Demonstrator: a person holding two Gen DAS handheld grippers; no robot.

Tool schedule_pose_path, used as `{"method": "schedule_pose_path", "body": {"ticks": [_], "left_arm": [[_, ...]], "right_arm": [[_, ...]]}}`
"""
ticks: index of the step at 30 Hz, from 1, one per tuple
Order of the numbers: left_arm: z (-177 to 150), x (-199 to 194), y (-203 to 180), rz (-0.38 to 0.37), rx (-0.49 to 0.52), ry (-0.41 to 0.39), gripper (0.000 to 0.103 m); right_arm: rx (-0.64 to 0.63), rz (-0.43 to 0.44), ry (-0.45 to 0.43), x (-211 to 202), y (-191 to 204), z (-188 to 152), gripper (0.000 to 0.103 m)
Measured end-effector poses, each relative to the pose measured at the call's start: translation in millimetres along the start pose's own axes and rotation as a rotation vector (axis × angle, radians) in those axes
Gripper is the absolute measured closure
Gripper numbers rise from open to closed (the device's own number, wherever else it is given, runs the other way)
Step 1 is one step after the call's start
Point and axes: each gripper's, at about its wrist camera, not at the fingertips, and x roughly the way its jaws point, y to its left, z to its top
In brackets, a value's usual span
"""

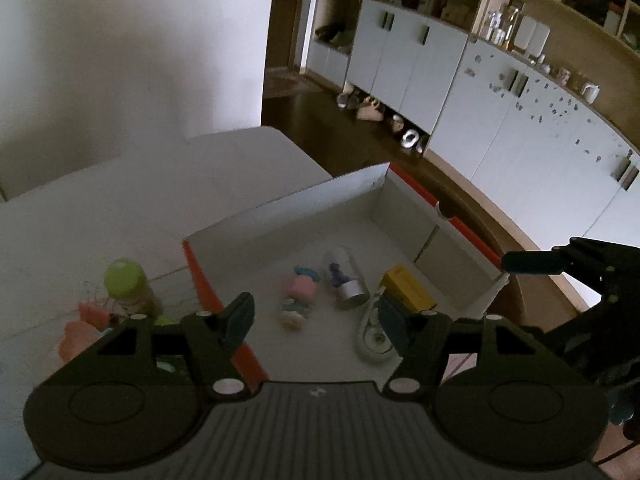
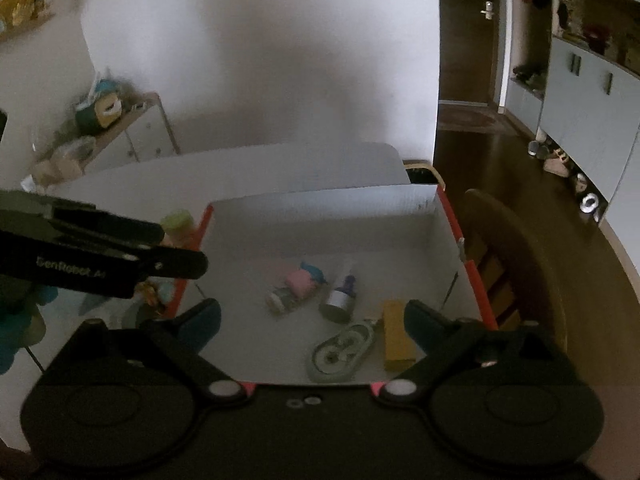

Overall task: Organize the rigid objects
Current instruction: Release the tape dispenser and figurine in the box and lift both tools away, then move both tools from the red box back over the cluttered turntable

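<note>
A white cardboard box [image 1: 288, 204] with red edges lies open on the white table [image 1: 100, 216]. Inside it are a pink and blue toy figure [image 1: 298, 294], a clear tube [image 1: 346, 276] with a purple piece inside, a yellow block [image 1: 408, 292] and a white oval dispenser [image 1: 374, 336]. My left gripper [image 1: 316, 320] hovers open and empty over the box's near left side. My right gripper [image 2: 312, 320] stands wide open and empty above the near rim [image 2: 320, 200], over the dispenser [image 2: 342, 350] and the yellow block [image 2: 396, 334]. The toy figure [image 2: 298, 286] and tube [image 2: 340, 296] lie beyond it.
A green-lidded jar [image 1: 126, 284] and pink toys [image 1: 86, 320] sit on the table left of the box. A wooden chair [image 2: 516, 264] stands right of the box. White cabinets [image 1: 500, 120] and shoes [image 1: 368, 108] line the far floor. A cluttered shelf unit [image 2: 132, 132] stands back left.
</note>
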Motion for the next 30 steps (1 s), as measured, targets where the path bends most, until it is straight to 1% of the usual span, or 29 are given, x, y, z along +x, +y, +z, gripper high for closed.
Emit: {"method": "schedule_pose_path", "body": {"ticks": [2,3,4,9,12,17,19,24,30], "left_arm": [[-5,-8,7,-0.004,0.005,-0.013,0.034],[-7,-12,10,-0.003,0.008,-0.02,0.03],[-10,-16,14,0.0,0.009,-0.029,0.028],[-24,-35,34,-0.005,0.01,-0.079,0.027],[-31,-46,46,0.004,0.013,-0.11,0.022],[-44,-62,70,0.004,-0.003,-0.143,0.022],[-49,-68,80,0.016,-0.004,-0.156,0.021],[-64,-78,101,0.052,0.02,-0.168,0.021],[-80,-84,132,0.049,0.01,-0.138,0.021]], "right_arm": [[0.018,0.009,-0.023,-5,7,-2,0.002],[0.028,0.014,-0.033,-8,10,-3,0.001],[0.037,0.019,-0.043,-10,13,-3,0.001],[0.051,0.028,-0.082,-17,40,-9,0.0],[0.053,0.034,-0.098,-19,55,-13,0.0],[0.055,0.037,-0.106,-22,83,-19,0.0],[0.061,0.038,-0.107,-22,92,-22,0.0],[0.067,0.046,-0.097,-18,119,-26,0.0],[0.043,0.054,-0.077,-8,150,-30,0.001]]}}
